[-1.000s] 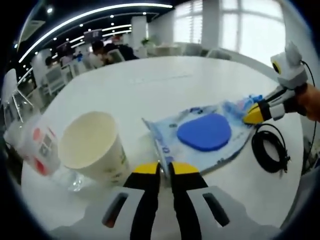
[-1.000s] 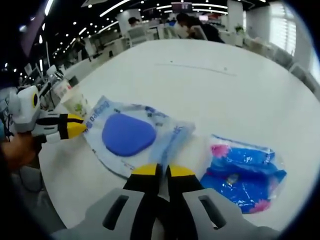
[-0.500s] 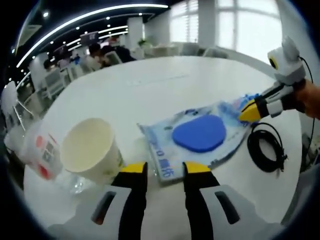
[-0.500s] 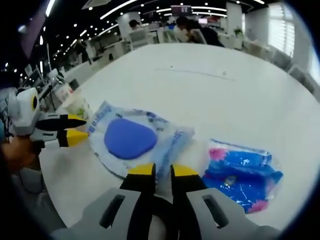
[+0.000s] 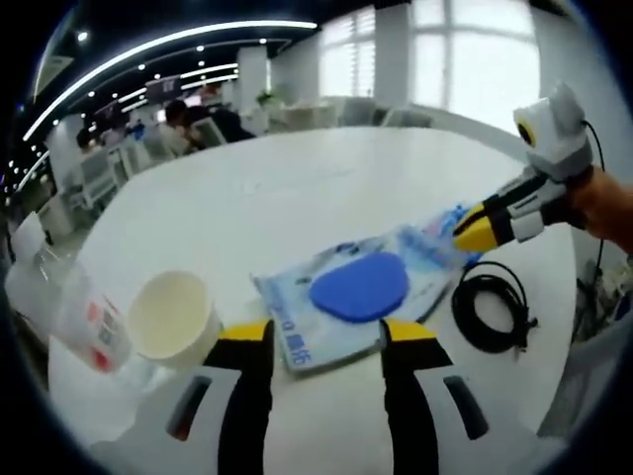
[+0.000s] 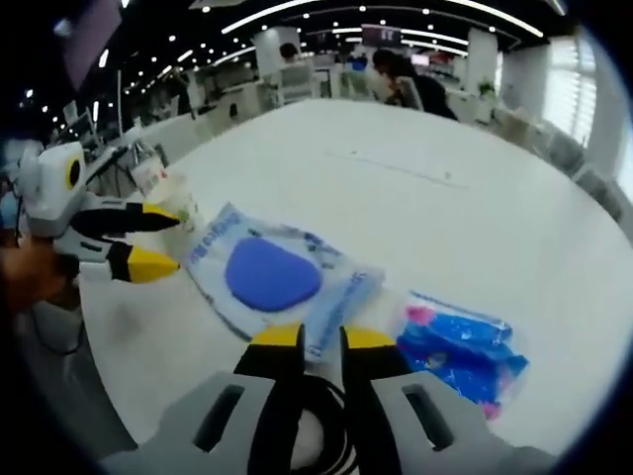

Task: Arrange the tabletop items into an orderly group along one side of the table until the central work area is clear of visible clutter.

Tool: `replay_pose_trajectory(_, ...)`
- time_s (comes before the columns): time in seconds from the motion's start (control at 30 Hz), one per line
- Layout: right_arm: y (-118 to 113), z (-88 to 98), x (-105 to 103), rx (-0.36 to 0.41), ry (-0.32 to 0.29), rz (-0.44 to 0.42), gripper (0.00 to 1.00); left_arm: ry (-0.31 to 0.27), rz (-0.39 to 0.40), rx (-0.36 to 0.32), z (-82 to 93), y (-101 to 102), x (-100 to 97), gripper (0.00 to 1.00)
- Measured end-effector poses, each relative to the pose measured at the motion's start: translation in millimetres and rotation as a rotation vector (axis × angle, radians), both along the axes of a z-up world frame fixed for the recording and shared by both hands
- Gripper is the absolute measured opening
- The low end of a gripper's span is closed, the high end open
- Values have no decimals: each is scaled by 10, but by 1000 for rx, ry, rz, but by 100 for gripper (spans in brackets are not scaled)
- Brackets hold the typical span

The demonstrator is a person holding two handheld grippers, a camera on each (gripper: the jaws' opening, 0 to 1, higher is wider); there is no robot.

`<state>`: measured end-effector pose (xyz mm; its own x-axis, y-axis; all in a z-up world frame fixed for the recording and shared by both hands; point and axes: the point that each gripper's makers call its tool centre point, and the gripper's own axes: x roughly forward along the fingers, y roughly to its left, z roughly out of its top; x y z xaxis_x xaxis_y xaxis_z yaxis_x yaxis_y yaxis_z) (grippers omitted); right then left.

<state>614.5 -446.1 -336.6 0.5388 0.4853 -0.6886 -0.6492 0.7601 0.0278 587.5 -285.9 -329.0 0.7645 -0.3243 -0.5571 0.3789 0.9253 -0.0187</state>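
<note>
In the left gripper view, the left hand-held gripper rises from the bottom with its two yellow-tipped jaws spread wide apart, holding nothing. Just beyond the tips, a clear plastic packet with a blue oval pad inside lies flat on the white desk. To the left of the packet stands an upright paper cup, open and pale inside. Further left, at the desk's edge, is a crumpled clear plastic wrapper with red print. To the right of the packet lies a coiled black cable, close beside it. The right hand-held gripper comes in from the right, held by a person's hand, its yellow tips at the far corner of the packet; I cannot tell from here whether they touch it. A bit of a second, bright blue packet shows just behind those tips.

In the right gripper view, the right hand-held gripper has its jaws slightly parted, a narrow gap between them, gripping nothing. The near edge of the packet with the blue pad lies just beyond its tips. To the right, apart from it, lies the bright blue packet with pink print. The left hand-held gripper enters from the left, jaws wide open, tips near the packet's left edge. The paper cup stands just behind it. Part of the black cable shows beneath the right gripper's jaws.
</note>
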Motion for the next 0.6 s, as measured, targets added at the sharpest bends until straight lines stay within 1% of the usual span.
replay_pose_trajectory(0.3,68,287,-219,38,-60,10,27,9,-39,-50,165,-98,-171,54)
replay_pose_trajectory(0.37,88,357,-280,49,-72,10,28,6,-52,-46,200,-117,-214,56)
replay_pose_trajectory(0.6,114,557,-476,68,-120,13,33,-9,-79,-67,372,-128,-388,59)
